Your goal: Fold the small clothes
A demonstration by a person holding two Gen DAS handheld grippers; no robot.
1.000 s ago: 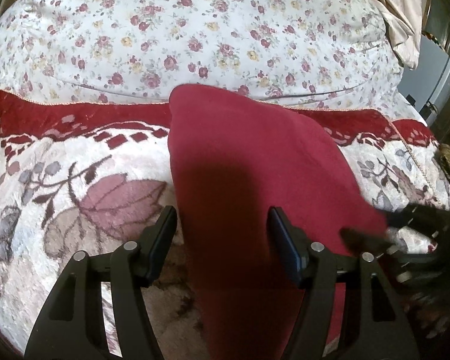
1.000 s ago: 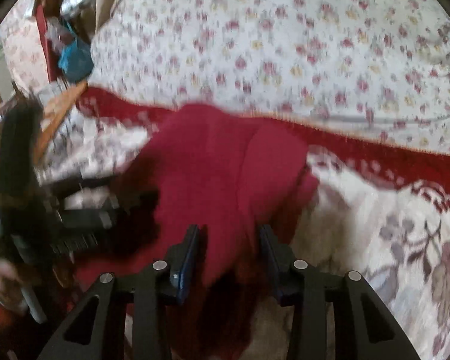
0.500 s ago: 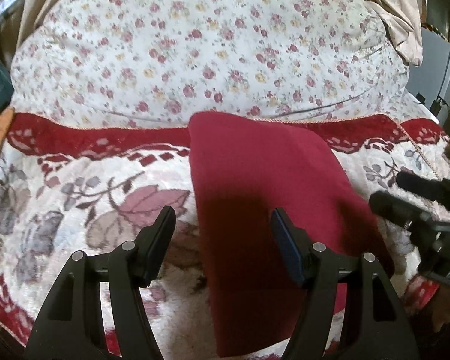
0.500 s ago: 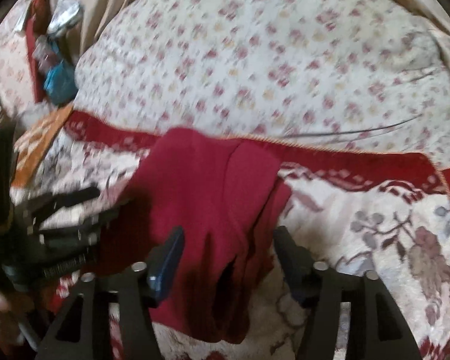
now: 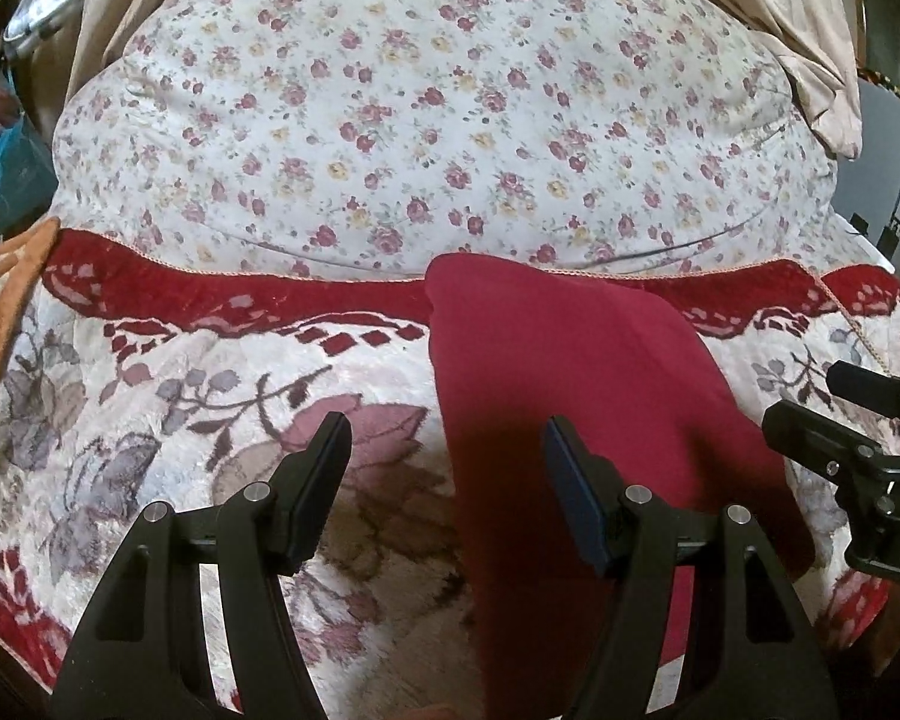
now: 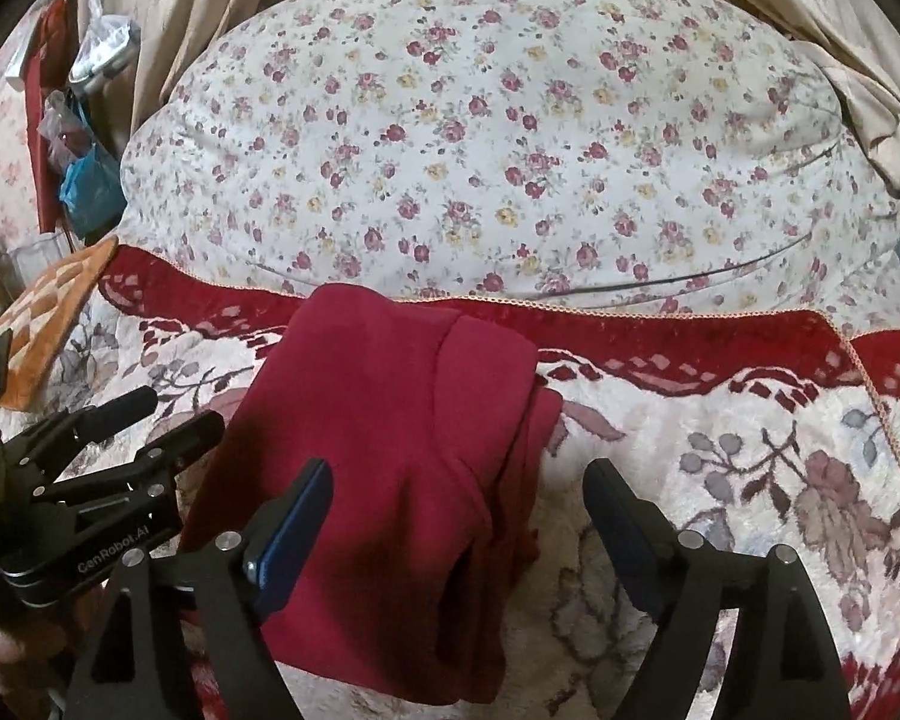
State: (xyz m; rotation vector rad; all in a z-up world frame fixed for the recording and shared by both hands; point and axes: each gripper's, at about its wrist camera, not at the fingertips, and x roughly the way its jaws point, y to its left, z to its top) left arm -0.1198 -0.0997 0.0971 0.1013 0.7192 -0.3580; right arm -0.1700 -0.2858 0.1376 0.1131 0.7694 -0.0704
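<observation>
Hovering right gripper point(image 6: 456, 498), jaws just spread wide, nothing pinched, red garment point(image 6: 384, 450) lying folded below them | left gripper point(image 5: 447, 450) spread too, empty, over garment's left edge | garment centre frame on patterned blanket point(image 6: 720, 480), top edge touching red border | floral pillow point(image 5: 450, 120) beyond, upper frame

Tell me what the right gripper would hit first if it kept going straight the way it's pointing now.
Most likely the folded red garment: the right gripper stands open above its right edge, angled down. Depth is unclear, so it might land just beside it on the flowered blanket.
</observation>
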